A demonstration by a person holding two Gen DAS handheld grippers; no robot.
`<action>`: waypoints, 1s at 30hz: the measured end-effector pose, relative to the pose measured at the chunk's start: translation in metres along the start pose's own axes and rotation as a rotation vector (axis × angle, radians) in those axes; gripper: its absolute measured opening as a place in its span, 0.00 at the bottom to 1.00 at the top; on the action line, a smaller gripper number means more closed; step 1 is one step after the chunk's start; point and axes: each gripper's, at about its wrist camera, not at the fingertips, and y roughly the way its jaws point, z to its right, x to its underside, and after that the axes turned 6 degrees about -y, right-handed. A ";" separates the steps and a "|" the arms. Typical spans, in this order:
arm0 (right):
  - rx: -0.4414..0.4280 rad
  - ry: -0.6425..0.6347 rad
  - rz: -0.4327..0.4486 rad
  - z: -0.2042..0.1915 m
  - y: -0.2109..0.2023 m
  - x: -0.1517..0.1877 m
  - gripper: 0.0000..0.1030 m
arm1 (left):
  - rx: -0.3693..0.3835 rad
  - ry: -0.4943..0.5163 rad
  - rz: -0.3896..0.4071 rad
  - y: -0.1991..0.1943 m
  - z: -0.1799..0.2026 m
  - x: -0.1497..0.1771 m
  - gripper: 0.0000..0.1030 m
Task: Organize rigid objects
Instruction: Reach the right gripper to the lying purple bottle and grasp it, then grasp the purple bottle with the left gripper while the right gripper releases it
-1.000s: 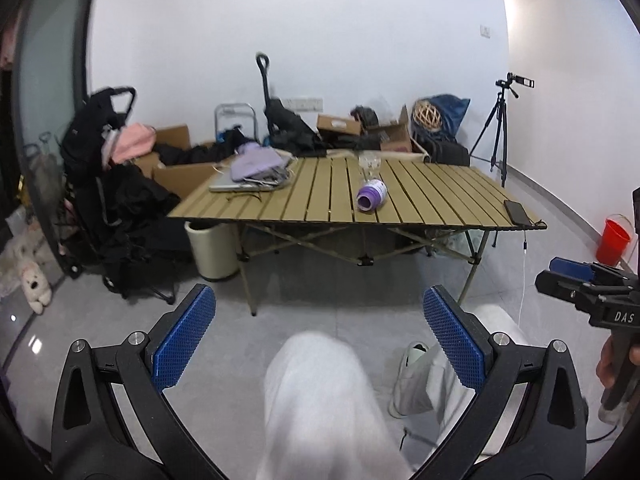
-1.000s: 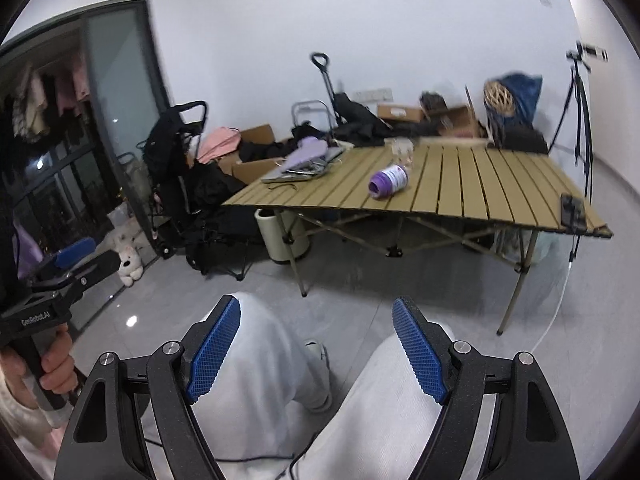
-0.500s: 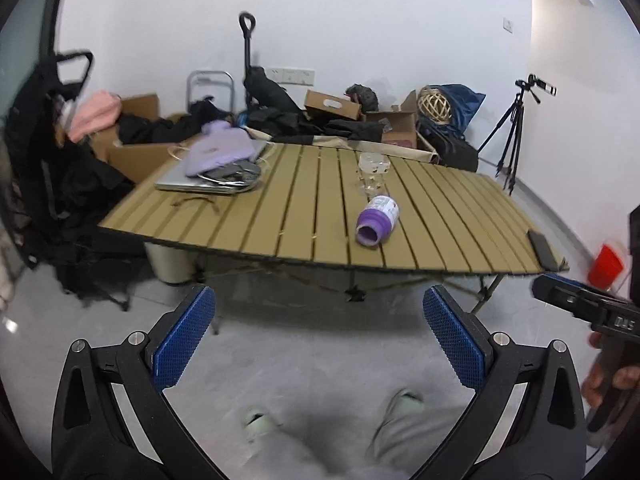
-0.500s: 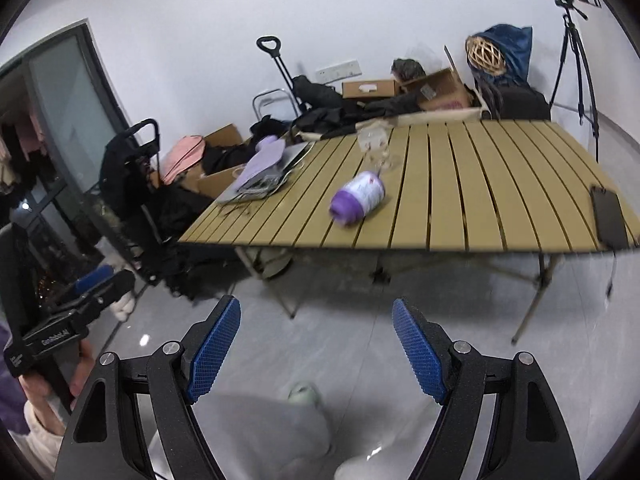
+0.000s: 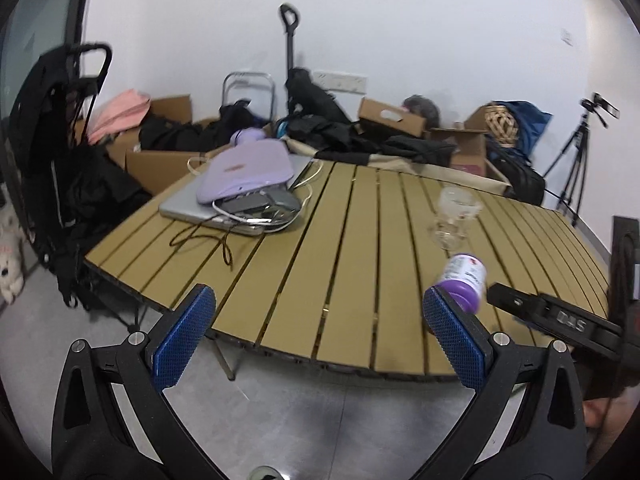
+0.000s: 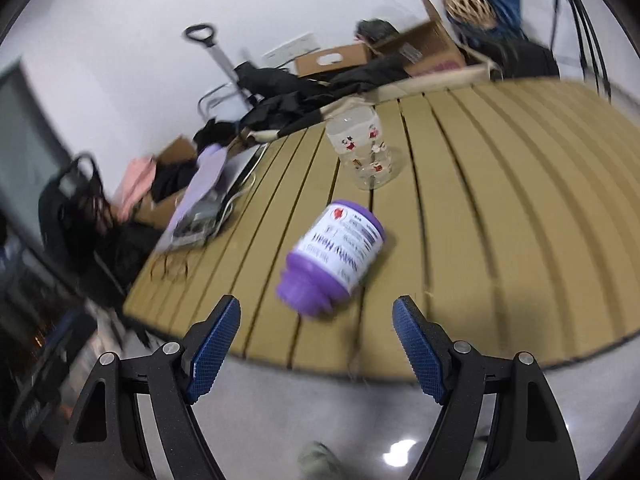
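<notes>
The bottle [image 6: 334, 254] lies on its side on the slatted table [image 6: 500, 216], centre of the right wrist frame, cap end toward the near edge. It is purple with a white printed label; motion blur hides the text. Just beyond it stands a clear glass [image 6: 364, 150].

Compared with a second ago, both cameras have closed on the table, so the bottle now sits just ahead of the right gripper [image 6: 316, 336]: reach in progress, judged. Right jaws wide, empty. Left gripper [image 5: 320, 336] wide, empty, lower frame.
</notes>
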 end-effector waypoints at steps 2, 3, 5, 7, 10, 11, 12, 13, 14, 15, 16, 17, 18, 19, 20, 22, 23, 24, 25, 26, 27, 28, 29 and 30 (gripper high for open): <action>-0.020 0.057 -0.008 0.006 0.027 -0.008 0.81 | -0.015 -0.007 0.003 0.016 -0.002 -0.005 1.00; -0.019 0.065 -0.006 0.005 0.038 -0.012 0.81 | -0.022 -0.005 0.009 0.024 -0.001 -0.009 1.00; 0.017 0.052 0.002 0.001 0.059 -0.018 0.79 | -0.044 0.011 0.010 0.042 0.001 -0.017 1.00; 0.059 -0.028 -0.002 -0.009 0.083 -0.024 0.70 | -0.039 0.010 0.003 0.060 0.003 -0.027 1.00; 0.035 -0.198 -0.010 -0.026 0.104 -0.034 0.66 | -0.015 -0.030 -0.061 0.094 0.006 -0.044 1.00; 0.027 -0.254 -0.029 -0.031 0.108 -0.037 0.66 | 0.006 -0.050 -0.086 0.105 0.007 -0.048 1.00; 0.011 -0.304 -0.055 -0.036 0.113 -0.042 0.64 | 0.037 -0.070 -0.112 0.118 0.008 -0.051 1.00; -0.011 -0.344 -0.074 -0.040 0.118 -0.046 0.64 | 0.055 -0.071 -0.128 0.126 0.010 -0.052 1.00; -0.037 -0.379 -0.091 -0.045 0.121 -0.049 0.63 | 0.067 -0.066 -0.143 0.134 0.012 -0.052 1.00; -0.063 -0.404 -0.097 -0.048 0.122 -0.050 0.62 | 0.072 -0.060 -0.168 0.145 0.015 -0.052 1.00; -0.089 -0.423 -0.098 -0.051 0.123 -0.049 0.61 | 0.083 -0.046 -0.200 0.157 0.021 -0.052 1.00; -0.119 -0.443 -0.097 -0.054 0.124 -0.046 0.60 | 0.101 -0.040 -0.223 0.166 0.026 -0.052 0.99; -0.147 -0.463 -0.088 -0.056 0.123 -0.043 0.60 | 0.122 -0.037 -0.237 0.171 0.030 -0.050 0.99; -0.169 -0.485 -0.081 -0.058 0.122 -0.041 0.60 | 0.137 -0.031 -0.247 0.175 0.035 -0.047 0.98; -0.186 -0.505 -0.074 -0.059 0.121 -0.037 0.60 | 0.146 -0.023 -0.248 0.177 0.038 -0.042 0.95; -0.214 -0.528 -0.076 -0.060 0.120 -0.033 0.60 | 0.153 -0.028 -0.260 0.185 0.041 -0.031 0.80; -0.224 -0.558 -0.079 -0.064 0.119 -0.031 0.60 | 0.154 -0.062 -0.281 0.190 0.038 -0.028 0.62; -0.222 -0.596 -0.080 -0.069 0.118 -0.028 0.60 | 0.189 -0.110 -0.320 0.195 0.034 -0.023 0.59; -0.226 -0.639 -0.087 -0.076 0.117 -0.024 0.60 | 0.218 -0.137 -0.344 0.198 0.031 -0.020 0.58; -0.236 -0.669 -0.093 -0.080 0.117 -0.023 0.60 | 0.222 -0.131 -0.329 0.195 0.031 -0.020 0.54; -0.230 -0.696 -0.098 -0.083 0.116 -0.021 0.60 | 0.208 -0.092 -0.301 0.188 0.032 -0.020 0.52; -0.226 -0.726 -0.105 -0.085 0.115 -0.020 0.60 | 0.190 -0.066 -0.281 0.183 0.032 -0.022 0.46; -0.226 -0.726 -0.105 -0.085 0.115 -0.020 0.61 | 0.178 -0.053 -0.270 0.181 0.031 -0.022 0.44; -0.229 -0.737 -0.116 -0.085 0.115 -0.019 0.65 | 0.168 -0.043 -0.259 0.178 0.028 -0.023 0.44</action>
